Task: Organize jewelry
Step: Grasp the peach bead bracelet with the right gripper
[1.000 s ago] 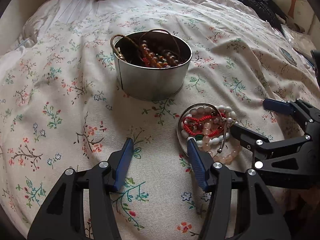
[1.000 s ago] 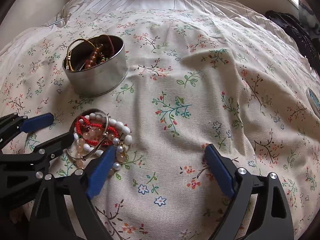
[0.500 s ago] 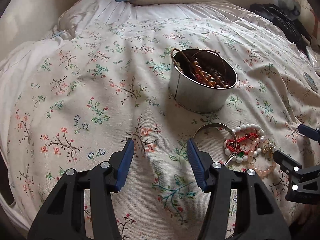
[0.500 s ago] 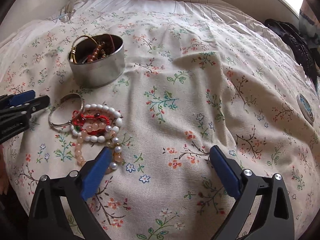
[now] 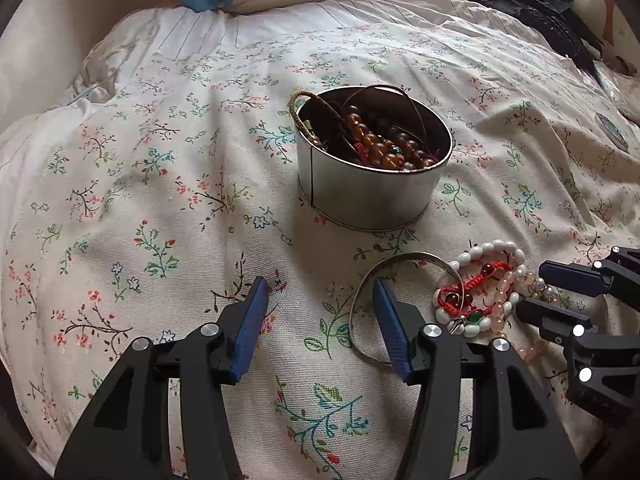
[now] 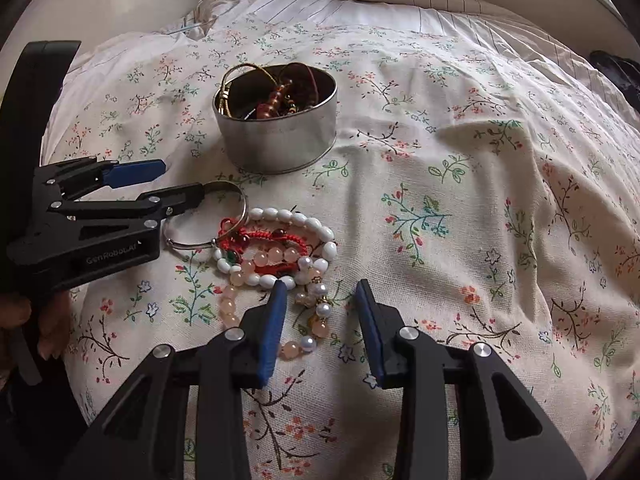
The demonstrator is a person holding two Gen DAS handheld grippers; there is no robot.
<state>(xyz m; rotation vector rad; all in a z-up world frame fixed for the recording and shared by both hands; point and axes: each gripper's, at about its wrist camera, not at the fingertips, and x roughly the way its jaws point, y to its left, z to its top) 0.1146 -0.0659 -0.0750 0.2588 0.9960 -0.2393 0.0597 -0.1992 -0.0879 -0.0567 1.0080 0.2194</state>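
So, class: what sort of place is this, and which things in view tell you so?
Most likely a bedroom: the jewelry lies on a bed's floral quilt, with a striped pillow at the far end. A round metal tin of bracelets sits on the bedding.

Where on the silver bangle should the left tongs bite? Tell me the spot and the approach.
Grip the silver bangle on its bare arc facing the tin, away from the bead pile lying over its other side. It lies flat on the bedspread, so bring the left tongs down from above, one finger inside the ring and one outside.
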